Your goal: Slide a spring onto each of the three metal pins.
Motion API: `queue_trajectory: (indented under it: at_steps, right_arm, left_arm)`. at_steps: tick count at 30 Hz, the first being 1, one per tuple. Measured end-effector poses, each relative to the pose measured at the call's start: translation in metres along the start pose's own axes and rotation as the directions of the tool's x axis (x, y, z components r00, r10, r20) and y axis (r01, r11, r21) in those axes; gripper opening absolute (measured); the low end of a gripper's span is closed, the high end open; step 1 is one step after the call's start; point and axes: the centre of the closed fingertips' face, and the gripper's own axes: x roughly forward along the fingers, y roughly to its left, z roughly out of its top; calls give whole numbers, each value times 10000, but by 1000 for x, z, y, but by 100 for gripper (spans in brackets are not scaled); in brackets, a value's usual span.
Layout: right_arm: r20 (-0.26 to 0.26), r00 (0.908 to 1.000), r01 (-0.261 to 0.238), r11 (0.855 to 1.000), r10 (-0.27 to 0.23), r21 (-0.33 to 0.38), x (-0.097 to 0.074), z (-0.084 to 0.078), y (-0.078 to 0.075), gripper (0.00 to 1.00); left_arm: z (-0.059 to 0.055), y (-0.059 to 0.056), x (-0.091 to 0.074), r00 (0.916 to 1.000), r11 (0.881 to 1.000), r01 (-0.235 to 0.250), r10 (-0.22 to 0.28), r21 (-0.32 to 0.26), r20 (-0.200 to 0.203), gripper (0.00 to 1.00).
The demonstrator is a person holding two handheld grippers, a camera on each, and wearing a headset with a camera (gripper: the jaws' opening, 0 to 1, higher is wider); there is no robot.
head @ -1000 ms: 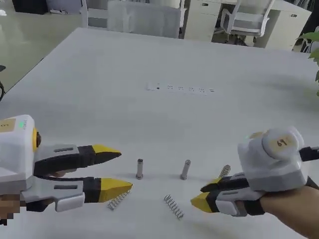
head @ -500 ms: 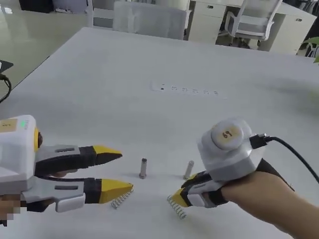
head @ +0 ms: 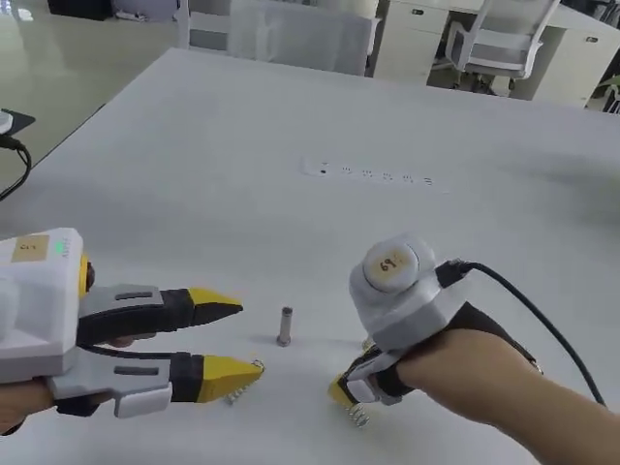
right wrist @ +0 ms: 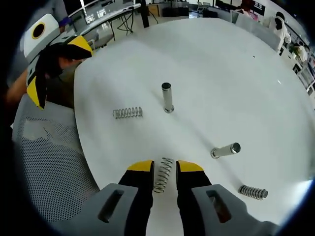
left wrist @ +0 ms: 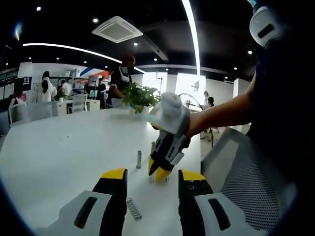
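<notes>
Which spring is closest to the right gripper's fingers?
The spring lying between the yellow fingers of the right gripper. The second spring lies off near the upright pin, the third spring past the other pin.

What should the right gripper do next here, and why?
Probably close the right gripper on the spring. In the right gripper view its open jaws stand either side of that spring, which lies on the white table. The upright metal pin beyond has no spring on it yet.
</notes>
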Motion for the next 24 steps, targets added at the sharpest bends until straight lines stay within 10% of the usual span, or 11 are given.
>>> queue_trajectory:
  at_steps: [24]
  right_arm:
    - [-686, 9976, 85, 10000, -84, 5, 7, -3, 0, 13]
  left_arm:
    - [-18, 11, -8, 9972, 9985, -542, 537, -95, -523, 55]
